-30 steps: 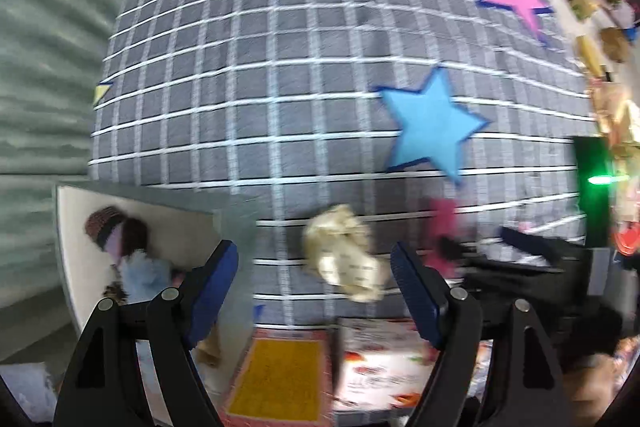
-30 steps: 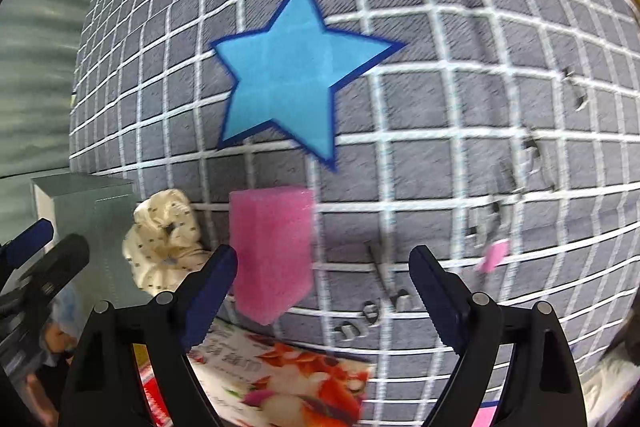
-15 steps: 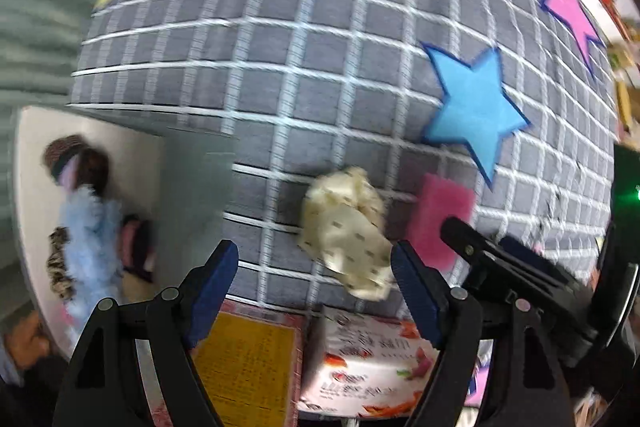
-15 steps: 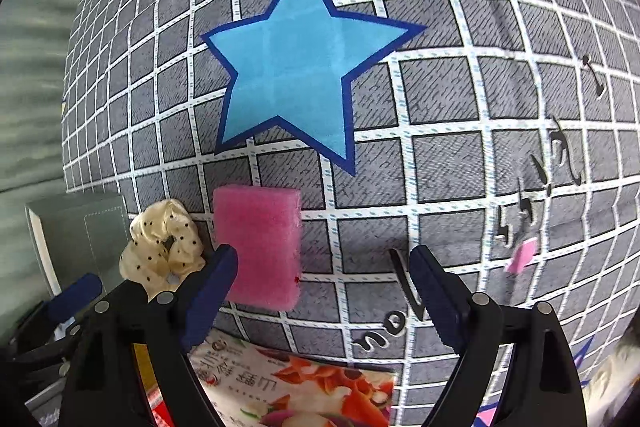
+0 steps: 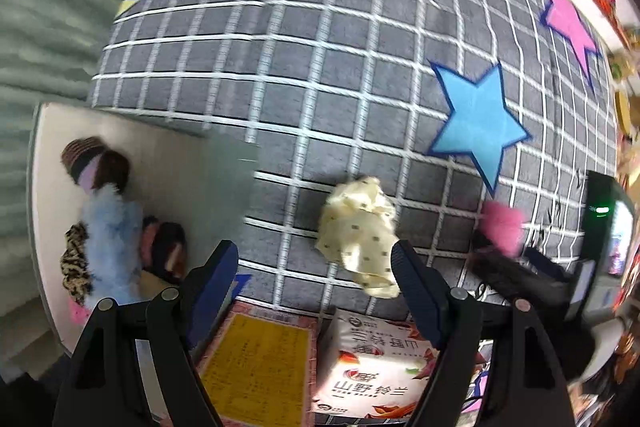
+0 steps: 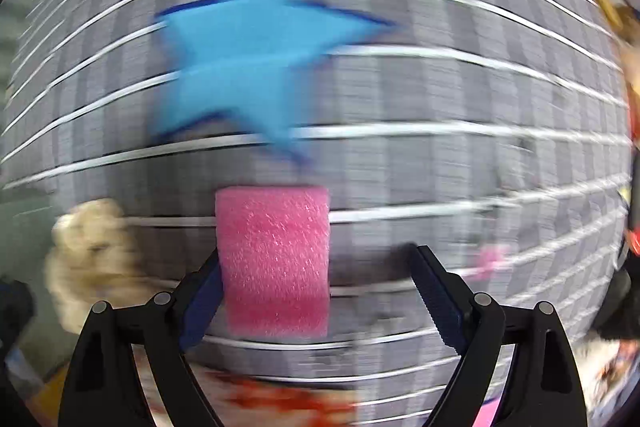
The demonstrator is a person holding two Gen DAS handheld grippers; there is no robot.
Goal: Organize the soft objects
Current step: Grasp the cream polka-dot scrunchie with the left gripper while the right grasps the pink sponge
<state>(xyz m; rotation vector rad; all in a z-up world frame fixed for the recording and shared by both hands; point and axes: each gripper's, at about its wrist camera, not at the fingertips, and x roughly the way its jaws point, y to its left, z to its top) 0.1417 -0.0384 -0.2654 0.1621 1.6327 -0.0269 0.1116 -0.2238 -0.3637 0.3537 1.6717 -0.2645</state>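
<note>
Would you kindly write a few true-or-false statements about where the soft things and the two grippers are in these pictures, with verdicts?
1. The cream scrunchie lies on the checked mat. True.
2. The pink sponge sits inside the box. False: it is on the mat, between the right gripper's open jaws.
3. The left gripper is shut on the scrunchie. False: its jaws are open and hold nothing.
4. Soft items already lie in the box. True.
</note>
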